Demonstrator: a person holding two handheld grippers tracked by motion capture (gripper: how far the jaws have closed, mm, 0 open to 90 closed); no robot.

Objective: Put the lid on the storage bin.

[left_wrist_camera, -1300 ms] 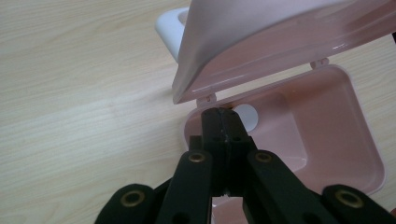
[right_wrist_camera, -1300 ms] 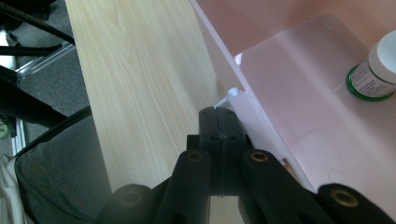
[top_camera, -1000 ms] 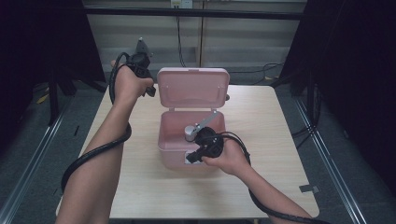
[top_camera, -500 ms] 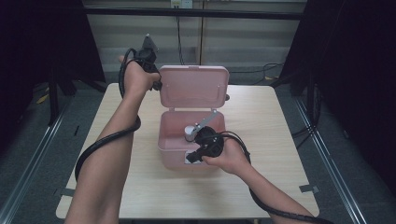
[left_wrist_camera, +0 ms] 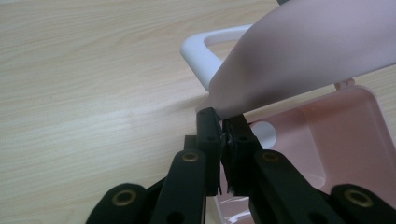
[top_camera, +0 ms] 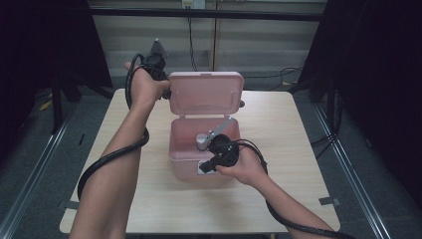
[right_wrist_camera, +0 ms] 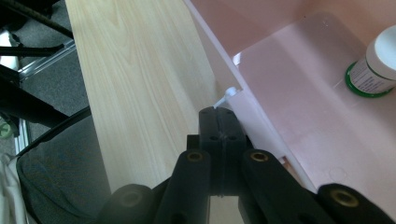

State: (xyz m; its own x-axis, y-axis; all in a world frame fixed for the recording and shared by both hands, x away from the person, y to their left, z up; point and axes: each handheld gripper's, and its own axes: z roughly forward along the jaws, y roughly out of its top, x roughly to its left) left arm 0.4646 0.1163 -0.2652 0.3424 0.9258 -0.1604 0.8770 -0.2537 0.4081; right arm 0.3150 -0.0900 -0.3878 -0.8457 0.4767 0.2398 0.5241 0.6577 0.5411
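A pink plastic box (top_camera: pixel 180 158) stands on the table with its lid (top_camera: pixel 206 93) swung up and open. My left gripper (top_camera: pixel 166 92) is at the lid's left edge. In the left gripper view, the left gripper (left_wrist_camera: pixel 220 122) is shut on the lid's (left_wrist_camera: pixel 303 56) rim, beside the white handle (left_wrist_camera: pixel 201 52). My right gripper (top_camera: pixel 206 167) is at the box's front wall. In the right gripper view, the right gripper (right_wrist_camera: pixel 218 116) is shut with nothing between the jaws, its tips by the white latch (right_wrist_camera: pixel 228 94). A small white-capped bottle (right_wrist_camera: pixel 379 65) stands inside the box.
The light wood table (top_camera: pixel 293 149) has bare top on all sides of the box. A cable trails from each gripper along the forearms. Dark curtains and metal floor rails border the table.
My left hand has shifted slightly farther away with the lid's edge still held. The lid stays up. The right hand has not moved.
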